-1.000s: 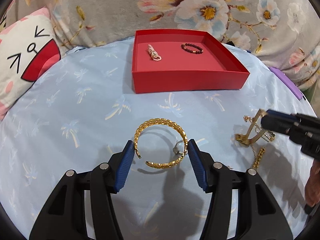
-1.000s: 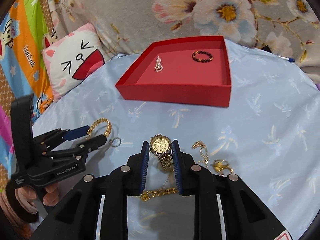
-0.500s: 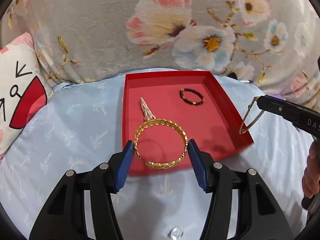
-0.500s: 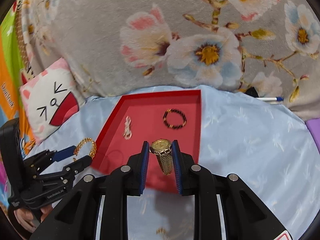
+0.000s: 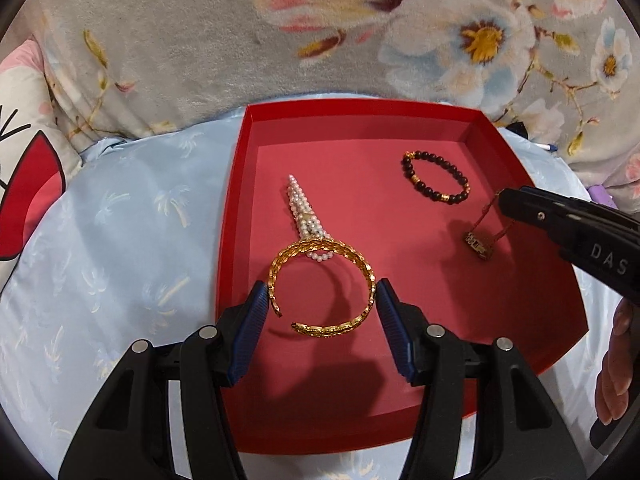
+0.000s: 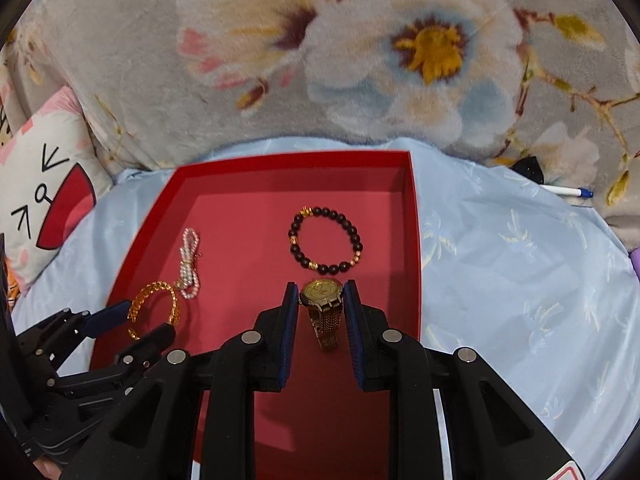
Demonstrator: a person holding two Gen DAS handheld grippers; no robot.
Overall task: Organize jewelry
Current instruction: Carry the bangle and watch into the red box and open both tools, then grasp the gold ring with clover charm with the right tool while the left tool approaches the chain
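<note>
Now both grippers over shallow red cardboard tray (image 5: 560, 312), up from blue cloth a second ago. Left gripper (image 5: 322, 308) pinching open gold chain-link bangle (image 5: 320, 284) near tray's left wall; right gripper (image 6: 320, 308) clamping gold wristwatch (image 6: 322, 300) near right wall. Release next, likely.

A pale blue cloth (image 6: 520, 280) printed with faint palm trees covers the surface. Behind it a plush grey blanket (image 6: 160, 80) with large pink, white and blue flowers rises like a backdrop. At the left leans a white cartoon-cat pillow (image 6: 44, 184) with a wide red mouth. Far right, a white pen (image 6: 568, 191) with a blue cap lies at the blanket's foot, beside something small and black (image 6: 530, 168).
</note>
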